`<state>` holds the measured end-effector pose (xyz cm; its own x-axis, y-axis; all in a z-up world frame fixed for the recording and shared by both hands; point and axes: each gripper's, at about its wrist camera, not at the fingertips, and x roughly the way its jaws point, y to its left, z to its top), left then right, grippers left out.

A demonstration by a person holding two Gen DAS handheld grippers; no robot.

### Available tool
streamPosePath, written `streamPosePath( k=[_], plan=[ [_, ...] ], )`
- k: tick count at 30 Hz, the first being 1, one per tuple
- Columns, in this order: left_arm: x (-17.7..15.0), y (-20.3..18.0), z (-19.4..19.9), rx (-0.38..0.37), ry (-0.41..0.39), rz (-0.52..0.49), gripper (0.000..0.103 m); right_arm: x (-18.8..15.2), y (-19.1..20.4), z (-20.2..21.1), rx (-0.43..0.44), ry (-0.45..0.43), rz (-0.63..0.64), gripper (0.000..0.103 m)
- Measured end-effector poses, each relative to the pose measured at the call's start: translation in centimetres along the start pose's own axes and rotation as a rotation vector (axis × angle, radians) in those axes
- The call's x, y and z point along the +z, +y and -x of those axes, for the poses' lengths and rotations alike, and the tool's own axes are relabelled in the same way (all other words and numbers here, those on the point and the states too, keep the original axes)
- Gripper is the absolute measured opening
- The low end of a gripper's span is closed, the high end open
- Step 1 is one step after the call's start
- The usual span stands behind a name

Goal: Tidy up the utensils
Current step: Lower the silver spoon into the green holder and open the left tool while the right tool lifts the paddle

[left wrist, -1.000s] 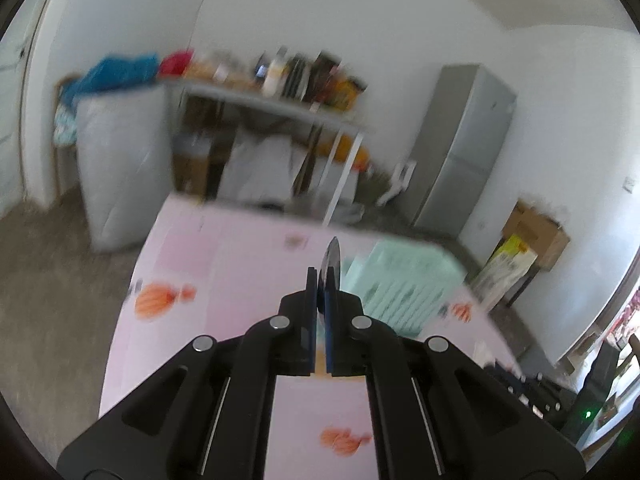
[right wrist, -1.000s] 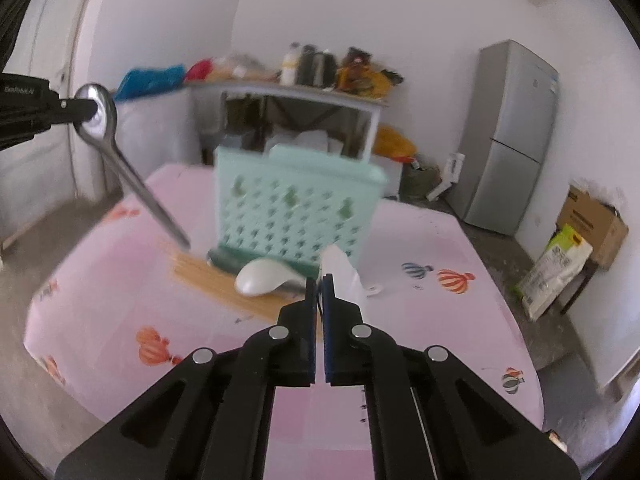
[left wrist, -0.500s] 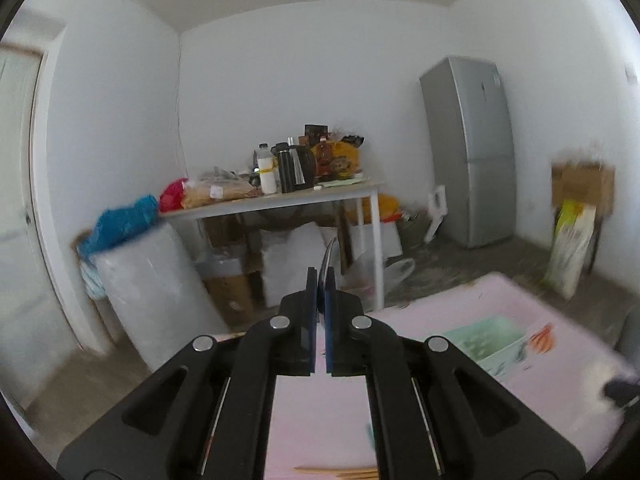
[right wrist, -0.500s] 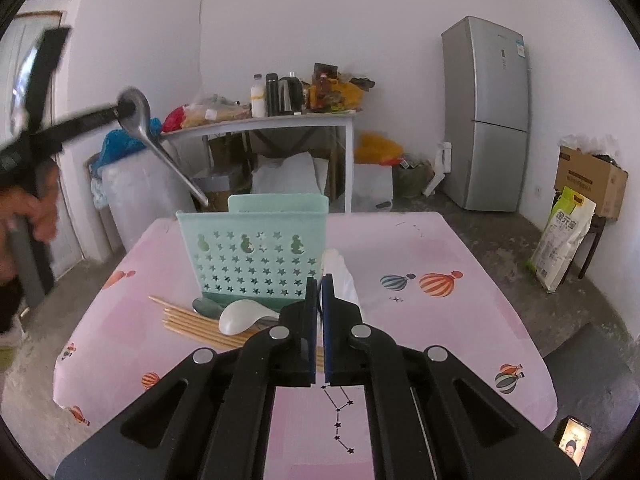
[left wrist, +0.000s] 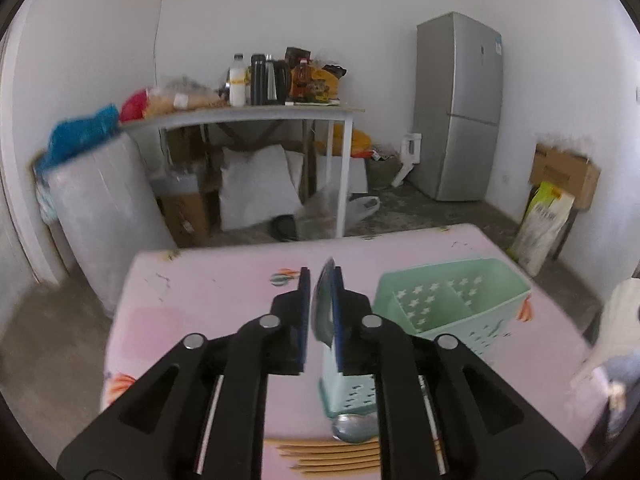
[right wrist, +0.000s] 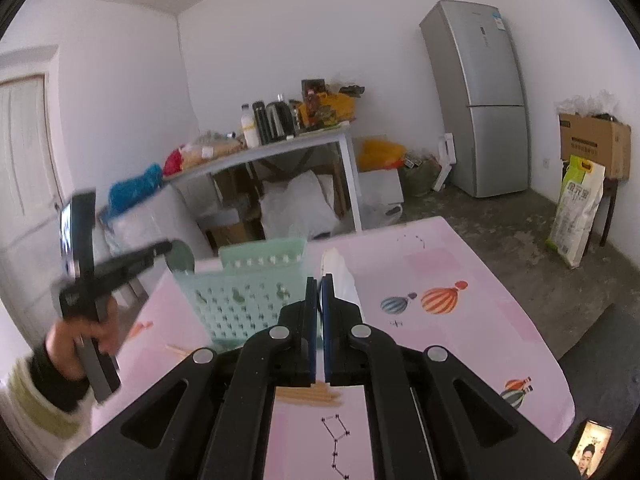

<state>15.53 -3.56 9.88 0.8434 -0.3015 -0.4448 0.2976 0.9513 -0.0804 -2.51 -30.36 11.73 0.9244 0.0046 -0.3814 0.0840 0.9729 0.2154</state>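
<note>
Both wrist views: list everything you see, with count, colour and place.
utensil caddy: one, mint green, on the pink table
held spoon: one, silver, between the left tongs, by the caddy
loose spoon: one, silver, lying before the caddy
chopsticks: several, wooden, beside the loose spoon
white utensil: one, in the right tongs
fridge: one, grey, far right
side table: one, white, back wall, cluttered
left tongs: black, slightly open
right tongs: black, shut on the white utensil
left hand: gripping its handle
</note>
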Motion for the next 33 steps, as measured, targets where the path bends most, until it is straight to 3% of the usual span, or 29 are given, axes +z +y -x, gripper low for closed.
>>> streamPosePath(
  k=[5, 11, 19, 27, 33],
  plan=[
    [-0.4, 2.0, 0.6, -0.059, -0.016, 0.106, 0.026, 2.4, -0.6, 0.3, 0.060, -0.041, -0.022, 0.002],
    [-1.6, 4.2, 3.4, -0.093, -0.049, 0.196, 0.035, 6.7, 0.4, 0.0, 0.208, -0.113, -0.037, 0.002],
    [-4.8, 5.6, 5.4, -0.114, -0.002, 0.239, 0.055, 10.8, 1.6, -3.1, 0.407, -0.170, -0.108, 0.002],
    [-8.5, 4.9, 5.5, -0.106, 0.082, 0.242, 0.069, 8.3, 0.8, -9.3, 0.451, -0.091, -0.200, 0.002],
    [-11.0, 3.1, 4.6, -0.112, 0.166, 0.194, 0.075, 3.4, -1.4, -13.6, 0.359, 0.062, -0.265, 0.003]
  ],
)
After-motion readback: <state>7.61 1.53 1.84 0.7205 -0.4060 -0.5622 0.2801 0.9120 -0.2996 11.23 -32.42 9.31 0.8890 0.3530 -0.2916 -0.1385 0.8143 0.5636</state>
